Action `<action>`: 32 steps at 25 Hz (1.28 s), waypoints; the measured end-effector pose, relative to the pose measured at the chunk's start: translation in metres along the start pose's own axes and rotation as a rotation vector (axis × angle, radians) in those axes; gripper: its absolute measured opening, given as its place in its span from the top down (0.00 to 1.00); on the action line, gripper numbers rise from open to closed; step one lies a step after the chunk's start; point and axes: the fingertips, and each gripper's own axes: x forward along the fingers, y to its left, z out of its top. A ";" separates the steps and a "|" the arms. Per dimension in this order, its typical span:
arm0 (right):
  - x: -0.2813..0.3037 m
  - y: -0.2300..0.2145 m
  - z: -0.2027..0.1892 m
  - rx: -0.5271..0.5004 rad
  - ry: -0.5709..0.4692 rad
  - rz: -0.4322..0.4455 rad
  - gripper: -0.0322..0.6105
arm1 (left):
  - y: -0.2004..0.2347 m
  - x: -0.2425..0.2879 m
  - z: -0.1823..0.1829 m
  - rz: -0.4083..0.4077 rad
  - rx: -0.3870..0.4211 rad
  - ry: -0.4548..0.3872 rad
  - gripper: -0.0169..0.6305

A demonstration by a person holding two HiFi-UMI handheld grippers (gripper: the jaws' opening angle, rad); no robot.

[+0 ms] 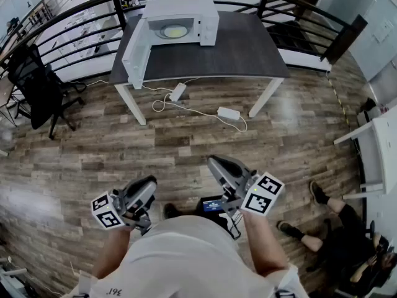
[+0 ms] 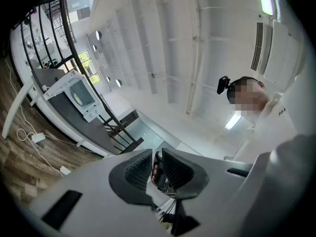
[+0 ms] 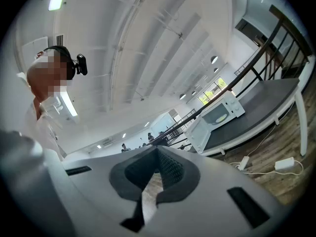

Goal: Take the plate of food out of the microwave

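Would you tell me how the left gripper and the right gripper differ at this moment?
The left gripper has its jaws a narrow gap apart; the right gripper has its jaws closed together. In the head view, the right gripper reaches farther toward the table than the left gripper. Both are held near the person's body, well short of the open microwave, and neither holds the plate, which sits inside it.

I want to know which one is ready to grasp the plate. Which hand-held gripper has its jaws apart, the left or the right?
The left hand-held gripper: its own view shows a gap between its two jaws. The right hand-held gripper differs, with its jaws closed together at the tips.
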 end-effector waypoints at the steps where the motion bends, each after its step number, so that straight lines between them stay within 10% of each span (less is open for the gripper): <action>1: 0.001 0.000 0.000 -0.007 0.003 -0.001 0.96 | 0.001 0.000 0.001 0.005 0.004 0.000 0.87; 13: 0.013 0.012 0.003 -0.073 0.031 0.007 0.96 | 0.001 0.005 0.013 0.029 0.047 -0.012 0.87; 32: 0.020 0.040 -0.047 -0.206 0.238 0.171 0.91 | 0.023 0.102 -0.042 0.046 0.195 0.250 0.87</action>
